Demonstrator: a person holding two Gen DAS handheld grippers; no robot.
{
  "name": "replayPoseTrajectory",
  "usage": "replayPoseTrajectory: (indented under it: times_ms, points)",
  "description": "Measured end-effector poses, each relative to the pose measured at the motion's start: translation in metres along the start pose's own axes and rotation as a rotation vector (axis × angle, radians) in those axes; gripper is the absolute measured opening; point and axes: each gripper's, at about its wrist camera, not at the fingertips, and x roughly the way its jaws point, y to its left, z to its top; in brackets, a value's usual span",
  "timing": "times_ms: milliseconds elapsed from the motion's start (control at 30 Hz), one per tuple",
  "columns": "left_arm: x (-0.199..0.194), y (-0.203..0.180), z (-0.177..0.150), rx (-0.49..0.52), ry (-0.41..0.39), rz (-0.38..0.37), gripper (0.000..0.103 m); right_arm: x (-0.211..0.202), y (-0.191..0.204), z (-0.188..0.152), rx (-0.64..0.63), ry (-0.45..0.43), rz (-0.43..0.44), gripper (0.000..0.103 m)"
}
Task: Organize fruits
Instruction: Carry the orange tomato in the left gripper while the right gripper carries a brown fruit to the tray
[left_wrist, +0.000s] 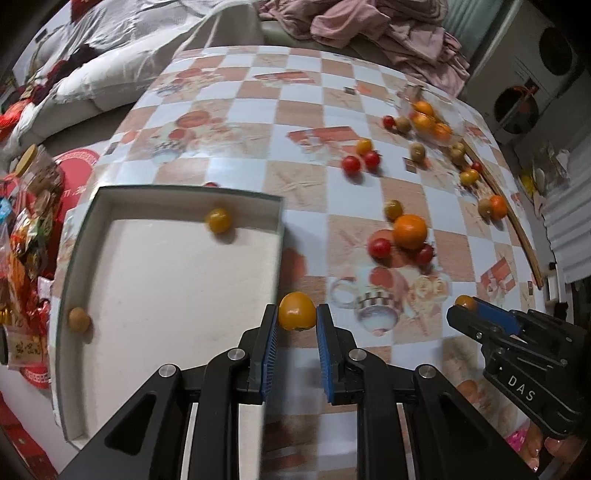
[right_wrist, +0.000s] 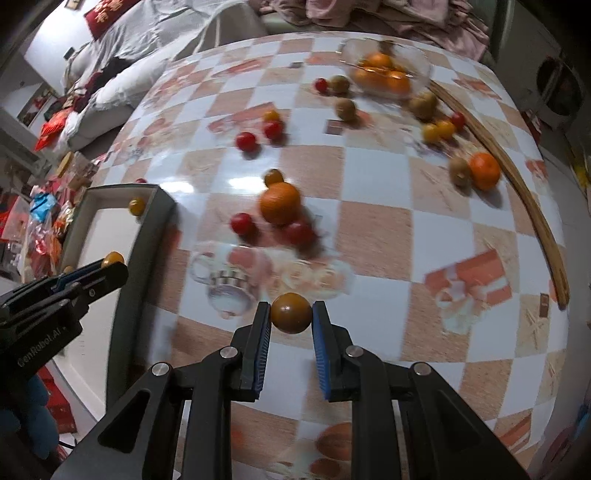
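Right now my left jaws (left_wrist: 297, 315) pinch a smooth, glossy yellow cherry tomato (left_wrist: 296, 311) beside the shallow white box (left_wrist: 70, 258); my right jaws (right_wrist: 291, 314) clamp a duller, brownish-yellow round tomato (right_wrist: 291, 313) above the checkered tabletop (right_wrist: 369, 229). Farther off sit a large orange tangerine (right_wrist: 279, 203), red cherry tomatoes (right_wrist: 242, 223) and a clear glass bowl (right_wrist: 421, 72).

Black grippers (left_wrist: 297, 321), blue ribbed jaws
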Motion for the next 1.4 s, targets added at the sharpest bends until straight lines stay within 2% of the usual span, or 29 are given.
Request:
replayPoseTrajectory:
  times_ms: [367,867,1100,1400]
  points:
    - [-0.012,0.065,-0.012,-0.092,-0.017,0.033,0.022,0.008,0.068,0.014,-0.1,0.009,0.032,0.024]
    - [-0.008,0.152,-0.046,-0.23,0.021,0.094,0.022,0.038,0.173,0.025,-0.279,0.045,0.075,0.024]
    - [0.003,0.173,-0.058,-0.257,0.051,0.118,0.022,0.063,0.202,0.026,-0.336,0.081,0.062,0.024]
    - [0.014,0.178,-0.063,-0.259,0.07,0.123,0.022,0.084,0.207,0.034,-0.351,0.093,0.021,0.024]
